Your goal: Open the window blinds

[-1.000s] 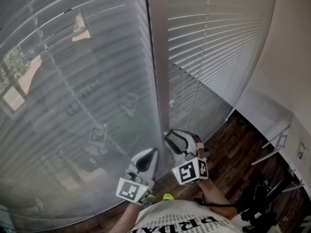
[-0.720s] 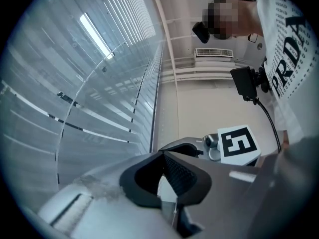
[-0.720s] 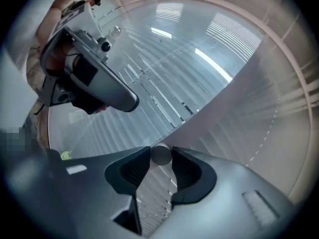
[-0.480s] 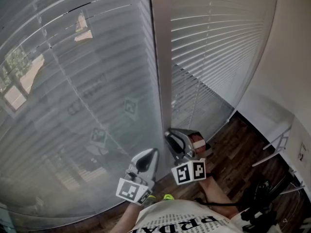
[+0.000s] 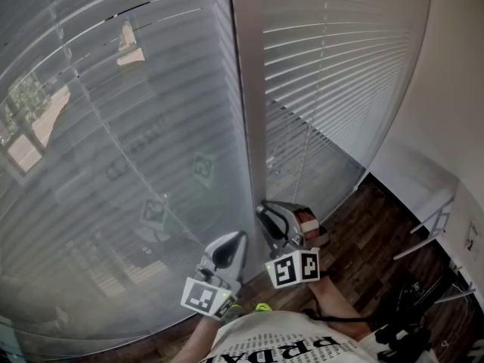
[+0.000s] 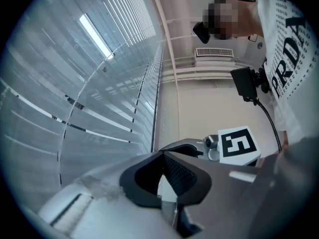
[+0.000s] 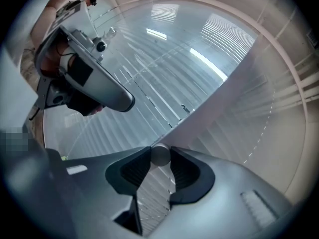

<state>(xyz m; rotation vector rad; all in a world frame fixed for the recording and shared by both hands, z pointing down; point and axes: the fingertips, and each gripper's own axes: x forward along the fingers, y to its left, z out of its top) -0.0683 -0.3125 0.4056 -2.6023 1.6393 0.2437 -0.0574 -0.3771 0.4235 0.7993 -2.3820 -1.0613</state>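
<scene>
Head view first: looking steeply down at the blinds, spread from 8 round to 1 o'clock and split by a pale post dropping from 12 to the middle. Catching scraps of outdoors through the slats at 9 o'clock. Finding the left gripper at 6 o'clock, nose up near the foot of the post. Finding the right gripper just beside it, at its 2 o'clock, nose right at the post. Dark wood floor at 4 o'clock, white wall at 3.

Left gripper view next: looking along the blinds, off toward 12 o'clock. Tips closed together here, nothing pinched between them. Spotting the right gripper close by, at 3 o'clock of these jaws.

Right gripper view now: a pale wand, round end dead centre, sitting between the two pads and touching both. Just been closing on it, and now gripping at a fairly wide spread. Blinds across the whole background from 9 to 3 o'clock, with the post slanting away toward 2. Left gripper up at 10 o'clock, well apart from the wand.
</scene>
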